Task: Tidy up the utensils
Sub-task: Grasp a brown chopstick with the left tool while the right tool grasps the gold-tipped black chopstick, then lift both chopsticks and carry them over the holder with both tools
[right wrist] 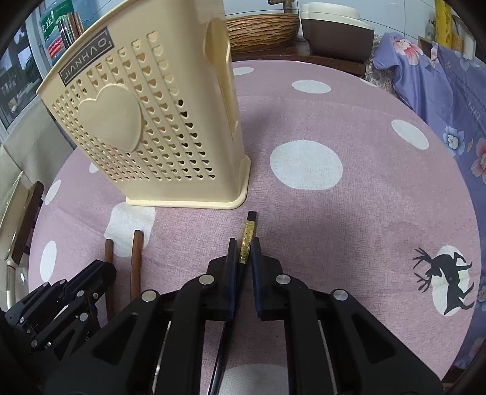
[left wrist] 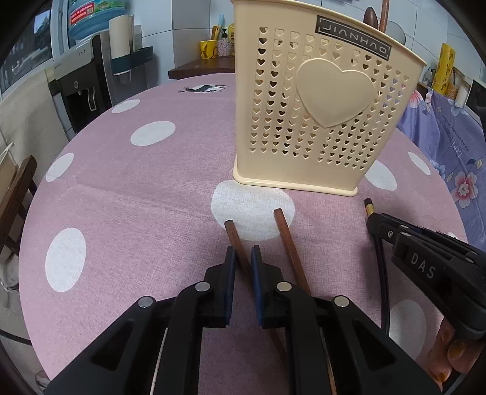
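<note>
A cream perforated utensil holder (left wrist: 316, 109) with a raised heart stands upright on the pink dotted tablecloth; it also shows in the right wrist view (right wrist: 158, 121). Two brown wooden chopsticks lie in front of it. My left gripper (left wrist: 243, 258) has its jaws around the left brown chopstick (left wrist: 235, 240), narrowly parted; the other brown chopstick (left wrist: 287, 240) lies just right of it. My right gripper (right wrist: 244, 252) has its jaws close around a black chopstick with a gold band (right wrist: 247, 240) lying on the cloth. The right gripper body (left wrist: 425, 258) shows at the left view's right side.
The round table's cloth (right wrist: 364, 212) has white dots and a black deer print (right wrist: 452, 282). A blue floral fabric (right wrist: 440, 91) hangs past the right edge. A water dispenser (left wrist: 82, 76) and wooden chair (left wrist: 15, 197) stand at the left. Utensil handles stick out of the holder's top (left wrist: 375, 18).
</note>
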The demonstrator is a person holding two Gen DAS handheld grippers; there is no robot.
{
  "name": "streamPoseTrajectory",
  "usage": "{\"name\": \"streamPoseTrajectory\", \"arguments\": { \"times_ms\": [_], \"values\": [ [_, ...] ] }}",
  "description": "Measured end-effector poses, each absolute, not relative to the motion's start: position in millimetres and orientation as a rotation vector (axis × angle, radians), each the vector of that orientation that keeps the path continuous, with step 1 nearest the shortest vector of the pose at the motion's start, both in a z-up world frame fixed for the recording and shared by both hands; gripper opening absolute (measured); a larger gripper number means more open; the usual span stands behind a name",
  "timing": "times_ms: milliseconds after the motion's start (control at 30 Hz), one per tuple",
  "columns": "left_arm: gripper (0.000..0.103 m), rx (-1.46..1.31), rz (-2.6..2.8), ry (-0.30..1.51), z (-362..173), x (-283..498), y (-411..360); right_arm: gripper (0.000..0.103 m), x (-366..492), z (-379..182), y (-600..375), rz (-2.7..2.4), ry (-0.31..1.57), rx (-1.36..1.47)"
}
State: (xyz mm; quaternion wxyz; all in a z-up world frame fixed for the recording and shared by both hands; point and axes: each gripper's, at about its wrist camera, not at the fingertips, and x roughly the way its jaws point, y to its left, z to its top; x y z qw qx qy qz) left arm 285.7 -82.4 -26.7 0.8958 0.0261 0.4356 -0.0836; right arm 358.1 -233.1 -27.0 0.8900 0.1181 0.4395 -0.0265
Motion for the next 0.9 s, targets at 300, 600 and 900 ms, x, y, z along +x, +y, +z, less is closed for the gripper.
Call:
{"name": "streamPoseTrajectory", "arguments": {
  "times_ms": [300,600,900],
  "values": [
    [0.009,-0.012,-0.177,0.884,-17.8,293.8,-66.5,0.009,349.0,-15.5,-255.1,-0.043,0.841,0.339],
    [0.008,-0.069,-0.201,0.795,15.7,289.7,-56.3,0.008,335.7,18.2,-274.6,-0.020,0.723,0.379],
    [0.008,-0.100,-0.218,0.650,68.1,275.5,-42.8,0.008,307.2,77.1,-280.8,0.028,0.574,0.335]
  ]
}}
